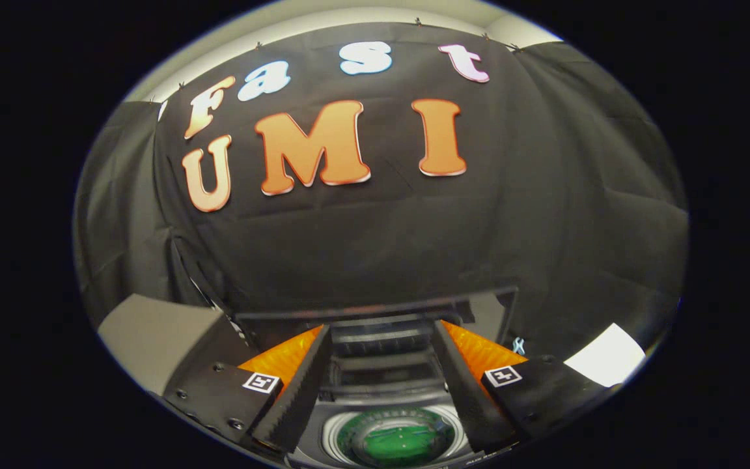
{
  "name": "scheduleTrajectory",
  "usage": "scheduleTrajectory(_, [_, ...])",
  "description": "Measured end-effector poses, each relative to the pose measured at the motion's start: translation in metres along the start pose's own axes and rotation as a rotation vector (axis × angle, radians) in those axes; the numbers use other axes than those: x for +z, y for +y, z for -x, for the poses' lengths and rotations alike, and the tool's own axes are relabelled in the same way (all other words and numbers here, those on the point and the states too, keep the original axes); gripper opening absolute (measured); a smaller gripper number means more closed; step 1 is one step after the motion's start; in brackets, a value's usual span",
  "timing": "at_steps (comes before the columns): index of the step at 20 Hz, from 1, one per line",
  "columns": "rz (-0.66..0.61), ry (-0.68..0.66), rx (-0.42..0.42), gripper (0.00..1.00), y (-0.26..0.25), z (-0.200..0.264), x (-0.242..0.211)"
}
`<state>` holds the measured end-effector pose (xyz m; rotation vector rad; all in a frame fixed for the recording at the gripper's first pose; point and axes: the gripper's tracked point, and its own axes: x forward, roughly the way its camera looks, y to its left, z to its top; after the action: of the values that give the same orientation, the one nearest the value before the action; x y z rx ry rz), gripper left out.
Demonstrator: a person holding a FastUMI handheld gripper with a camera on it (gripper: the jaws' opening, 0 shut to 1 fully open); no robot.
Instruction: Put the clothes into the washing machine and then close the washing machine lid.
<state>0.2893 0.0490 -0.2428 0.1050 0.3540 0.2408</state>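
One washing machine (388, 365) is showing, one green garment (396, 441) is lying in its drum; two fingers (297, 397) are standing apart, gripping nothing.

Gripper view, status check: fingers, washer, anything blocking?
Gripper open, nothing between the fingers. Washing machine below them, drum open with green inside, lid raised behind. No obstruction seen over the opening.

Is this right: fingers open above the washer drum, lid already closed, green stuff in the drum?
One thing is off: the lid is up, not closed. The gripper view shows it raised beyond the fingers, and the drum lies open between them. The rest holds: gripper open, green stuff in the drum.
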Motion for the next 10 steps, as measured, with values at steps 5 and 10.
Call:
scheduleTrajectory(5, [0.063, 0.004, 0.018, 0.99, 0.026, -0.079, 0.035])
scheduleTrajectory(10, [0.07, 0.145, -0.026, 0.99, 0.021, -0.145, -0.009])
